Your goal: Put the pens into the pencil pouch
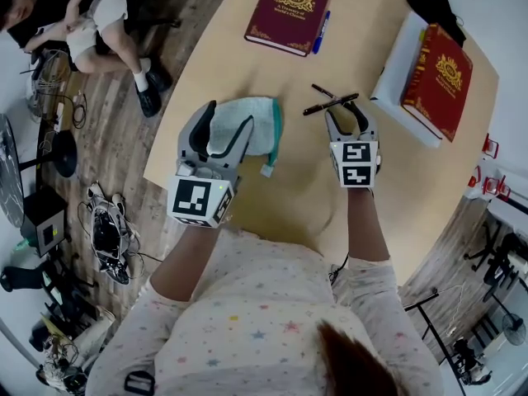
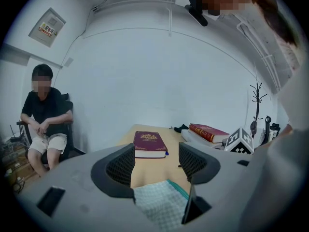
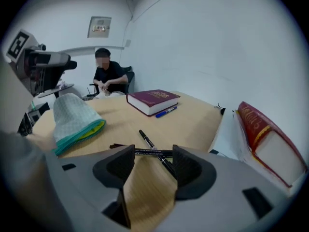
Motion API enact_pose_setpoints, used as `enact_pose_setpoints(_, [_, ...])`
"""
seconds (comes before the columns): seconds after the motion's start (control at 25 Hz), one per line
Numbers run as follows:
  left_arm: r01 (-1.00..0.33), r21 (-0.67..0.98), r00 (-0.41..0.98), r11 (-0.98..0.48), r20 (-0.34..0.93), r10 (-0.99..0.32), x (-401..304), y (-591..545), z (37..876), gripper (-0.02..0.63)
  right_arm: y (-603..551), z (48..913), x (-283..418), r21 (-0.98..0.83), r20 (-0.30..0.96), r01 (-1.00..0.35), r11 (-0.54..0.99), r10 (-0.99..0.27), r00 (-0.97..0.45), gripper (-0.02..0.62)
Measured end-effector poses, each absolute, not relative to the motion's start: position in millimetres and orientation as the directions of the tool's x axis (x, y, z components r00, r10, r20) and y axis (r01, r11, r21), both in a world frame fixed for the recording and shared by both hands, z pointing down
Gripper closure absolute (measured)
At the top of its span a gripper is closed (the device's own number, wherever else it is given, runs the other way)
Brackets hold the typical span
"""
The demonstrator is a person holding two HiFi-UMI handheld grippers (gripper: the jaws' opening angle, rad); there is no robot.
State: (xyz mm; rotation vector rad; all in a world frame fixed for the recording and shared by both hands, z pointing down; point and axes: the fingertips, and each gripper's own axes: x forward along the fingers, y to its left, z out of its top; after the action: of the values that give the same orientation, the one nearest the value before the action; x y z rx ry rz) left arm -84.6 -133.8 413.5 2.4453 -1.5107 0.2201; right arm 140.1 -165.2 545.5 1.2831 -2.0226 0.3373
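The pencil pouch (image 1: 257, 112) (image 2: 159, 202) (image 3: 72, 115), pale checked cloth with a teal zip edge, lies on the wooden worktop (image 1: 289, 196) in front of the person, on the left. The left gripper (image 1: 227, 115) (image 2: 157, 151) is over it with its jaws set wide apart on either side of it. In the left gripper view the cloth shows low between the jaws, near their roots, and the space between the tips is bare. Seen from the right gripper view, the pouch stands up in a hump, and its zip side with a strip of yellow lining faces the pens. The two black pens (image 1: 330, 103) (image 3: 155, 151) lie crossed on the worktop to the right of the pouch, outside it and apart from it. The right gripper (image 1: 347, 115) (image 3: 152, 153) rests low just behind them with its jaws parted and nothing clamped. One pen lies across the gap just past the tips, and the other slants away behind the right-hand jaw. Farther back a maroon book (image 1: 287, 11) (image 2: 148, 143) (image 3: 153, 99) lies flat, with a blue pen (image 1: 321, 31) (image 3: 166, 112) just beside its right edge. On the far right a red book (image 1: 437, 79) (image 2: 207, 132) (image 3: 263, 139) rests on a white slab (image 1: 396, 60) (image 3: 224, 134). Beyond the worktop's left end a seated person (image 1: 82, 15) (image 2: 46, 115) (image 3: 108, 79) in a dark top and light shorts sits on a chair.
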Motion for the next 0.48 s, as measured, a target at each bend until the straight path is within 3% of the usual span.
enact_pose_setpoints(0.48, [-0.905, 0.149, 0.424, -0.398, 0.268, -0.865, -97, -137, 418, 0.327, -171, 569, 112, 0.303, 0.741, -0.698, 0.649, -0.621, -0.256, 0.318])
